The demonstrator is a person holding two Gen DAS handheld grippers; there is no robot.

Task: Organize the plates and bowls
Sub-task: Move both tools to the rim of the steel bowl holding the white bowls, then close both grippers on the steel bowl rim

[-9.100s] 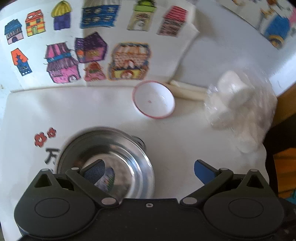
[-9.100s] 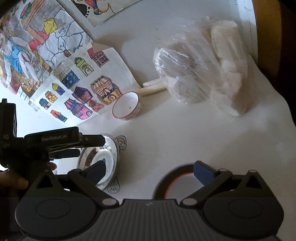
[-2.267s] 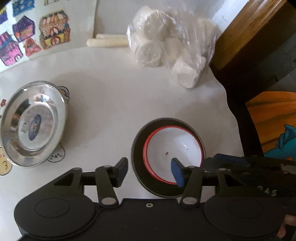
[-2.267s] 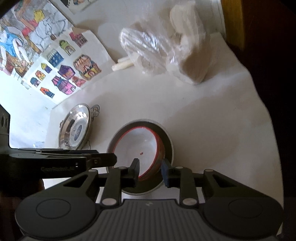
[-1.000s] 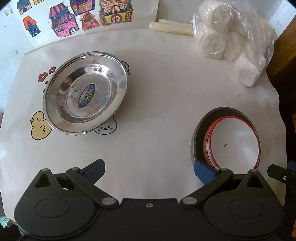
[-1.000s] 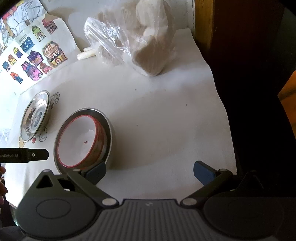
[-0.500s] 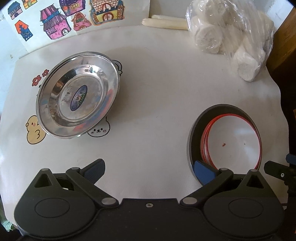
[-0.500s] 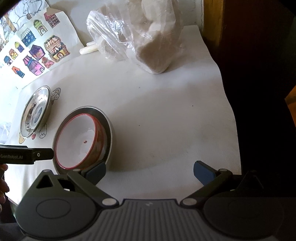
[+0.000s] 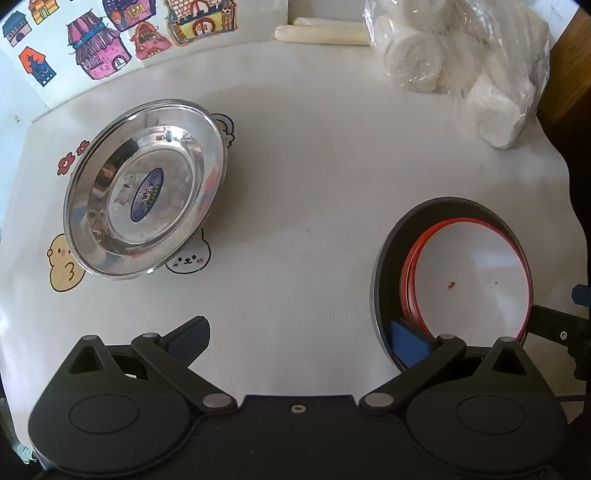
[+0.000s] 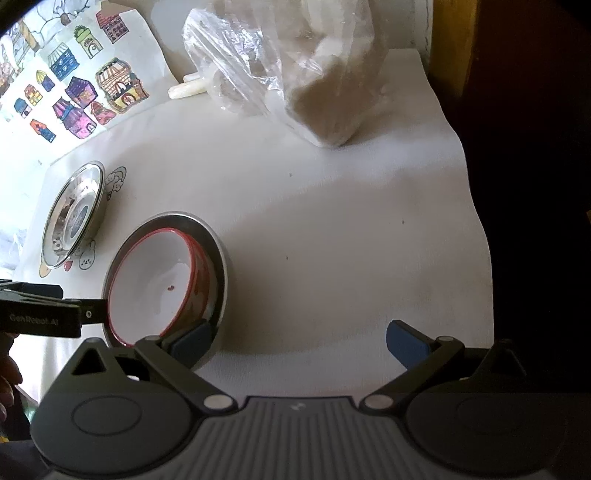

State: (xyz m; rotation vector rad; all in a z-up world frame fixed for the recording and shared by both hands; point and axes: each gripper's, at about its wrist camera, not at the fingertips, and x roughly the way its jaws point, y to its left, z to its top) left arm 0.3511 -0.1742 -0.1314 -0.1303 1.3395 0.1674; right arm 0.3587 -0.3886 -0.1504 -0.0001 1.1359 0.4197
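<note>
A white bowl with a red rim (image 9: 469,280) sits nested inside a dark metal plate (image 9: 384,258) at the right of the table; both also show in the right wrist view, the bowl (image 10: 155,284) in the plate (image 10: 218,258). A shiny steel plate (image 9: 144,188) with a sticker lies at the left, seen edge-on in the right wrist view (image 10: 74,214). My left gripper (image 9: 299,336) is open and empty, its right finger over the dark plate's near rim. My right gripper (image 10: 299,338) is open and empty, its left finger by the plate's near edge.
A clear bag of white rolls (image 9: 458,62) lies at the back right, also in the right wrist view (image 10: 295,70). A pale stick (image 9: 321,35) lies beside it. Coloured house drawings (image 9: 110,48) cover the back left. The table's right edge (image 10: 480,221) drops into dark space.
Both grippers let go of the nested bowl and plate, opened and pulled back. In the last half second the left view has crept slightly closer; the right has hardly moved.
</note>
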